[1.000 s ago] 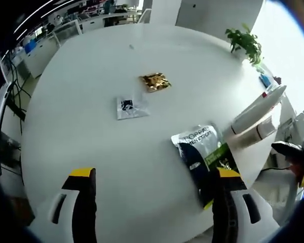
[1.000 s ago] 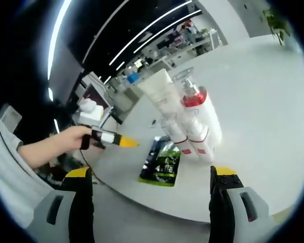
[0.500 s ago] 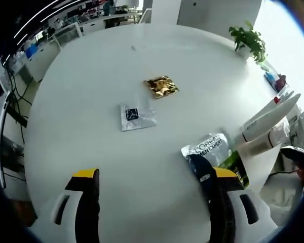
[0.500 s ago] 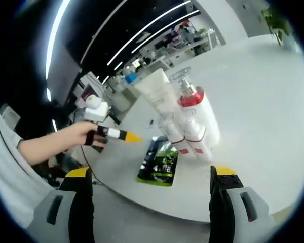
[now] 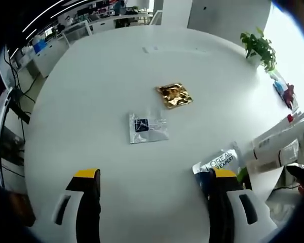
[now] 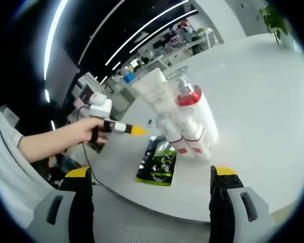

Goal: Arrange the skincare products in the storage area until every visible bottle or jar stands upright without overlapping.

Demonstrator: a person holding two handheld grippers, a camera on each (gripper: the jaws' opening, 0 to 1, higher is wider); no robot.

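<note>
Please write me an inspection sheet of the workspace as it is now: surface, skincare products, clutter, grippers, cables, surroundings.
Surface: white round table, mostly bare.
Job's things: white tube, red-collared pump bottle and two small bottles standing grouped; green-black sachet lying flat beside them.
Clutter: gold sachet and silver sachet lying flat, apart.
Grippers: left gripper open, empty, above the table; right gripper open, empty.
Cables: dark cables off the table's edge.
Surroundings: potted plant; desks behind.

Bare table (image 5: 81, 101) ahead; gold sachet (image 5: 175, 95), clear sachet (image 5: 147, 127) mid-table; bottles (image 6: 190, 119) clustered right.
</note>
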